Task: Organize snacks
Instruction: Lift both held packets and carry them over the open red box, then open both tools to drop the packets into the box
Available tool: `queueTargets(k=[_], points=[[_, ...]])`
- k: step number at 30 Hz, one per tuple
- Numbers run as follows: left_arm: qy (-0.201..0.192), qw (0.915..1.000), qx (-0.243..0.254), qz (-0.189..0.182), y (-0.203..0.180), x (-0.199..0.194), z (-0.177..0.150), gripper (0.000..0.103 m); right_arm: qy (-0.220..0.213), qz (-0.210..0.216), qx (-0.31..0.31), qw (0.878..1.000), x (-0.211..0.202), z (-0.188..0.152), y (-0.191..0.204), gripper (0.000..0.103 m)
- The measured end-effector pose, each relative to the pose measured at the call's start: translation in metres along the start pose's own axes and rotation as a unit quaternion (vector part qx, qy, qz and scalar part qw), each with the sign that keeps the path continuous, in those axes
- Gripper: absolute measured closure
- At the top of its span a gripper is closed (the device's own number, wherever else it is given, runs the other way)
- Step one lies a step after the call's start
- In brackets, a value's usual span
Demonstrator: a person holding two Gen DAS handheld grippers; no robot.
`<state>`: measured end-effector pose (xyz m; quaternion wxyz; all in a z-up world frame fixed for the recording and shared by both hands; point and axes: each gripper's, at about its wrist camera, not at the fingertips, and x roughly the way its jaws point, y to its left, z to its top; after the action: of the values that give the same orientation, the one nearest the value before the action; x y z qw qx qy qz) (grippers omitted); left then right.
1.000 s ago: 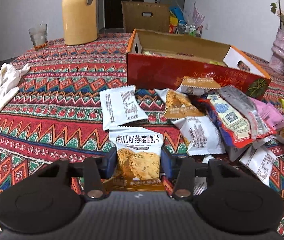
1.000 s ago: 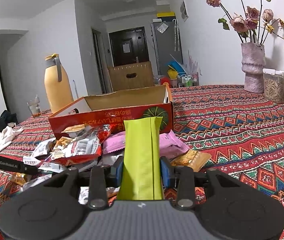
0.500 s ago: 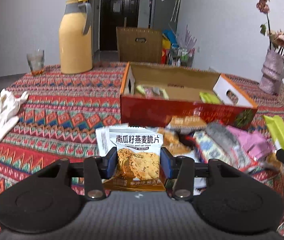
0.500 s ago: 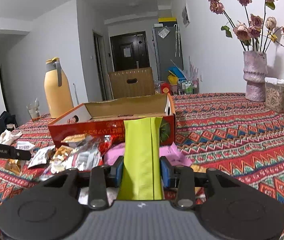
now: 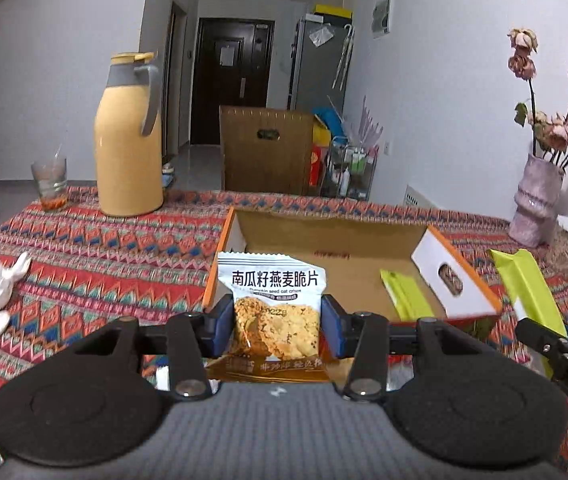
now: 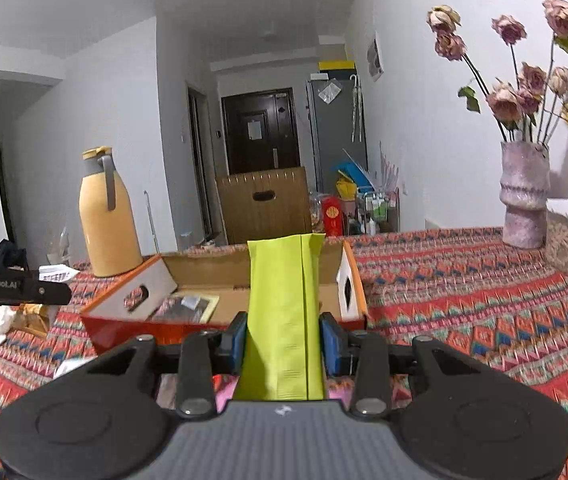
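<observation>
Left wrist view: the left gripper [image 5: 276, 325] is clamped on a cracker packet [image 5: 276, 307], which is held upright in front of the open cardboard box [image 5: 336, 236] on the patterned tablecloth [image 5: 115, 256]. Right wrist view: the right gripper [image 6: 282, 340] is closed on a green packet [image 6: 284, 312], raised and pointed slightly downward at the same box. Another green packet [image 5: 406, 294] is seen inside the box.

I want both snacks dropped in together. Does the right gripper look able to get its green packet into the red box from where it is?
Probably yes: the right gripper grips the green packet facing the red box, whose open top looks unblocked.
</observation>
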<state>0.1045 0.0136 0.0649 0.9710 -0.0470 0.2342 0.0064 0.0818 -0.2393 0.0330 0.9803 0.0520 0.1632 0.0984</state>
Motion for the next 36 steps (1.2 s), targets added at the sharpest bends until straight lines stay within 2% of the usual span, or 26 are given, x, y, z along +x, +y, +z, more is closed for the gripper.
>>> queueTargets(k=[10,17,26,35,36], points=[[-0.020,0.9997,-0.013,0.003,-0.009,0.035,0.040,0.057,0.002,-0.002,-0.003,1.000,0.060,0.039,0.005,0.067],[-0.013,0.9997,-0.019,0.011,-0.014,0.072,0.052,0.057,0.020,-0.007,-0.004,1.000,0.108,0.053,0.007,0.067],[0.022,0.9992,-0.027,0.020,-0.005,0.114,0.036,0.057,0.034,-0.011,0.008,0.999,0.139,0.039,-0.001,0.067],[0.024,0.9992,-0.022,0.023,-0.005,0.120,0.029,0.057,0.062,-0.009,0.008,0.998,0.152,0.026,0.004,0.067],[0.021,0.9993,-0.021,0.023,-0.005,0.118,0.030,0.053,0.061,-0.008,0.009,0.998,0.151,0.026,0.004,0.066]])
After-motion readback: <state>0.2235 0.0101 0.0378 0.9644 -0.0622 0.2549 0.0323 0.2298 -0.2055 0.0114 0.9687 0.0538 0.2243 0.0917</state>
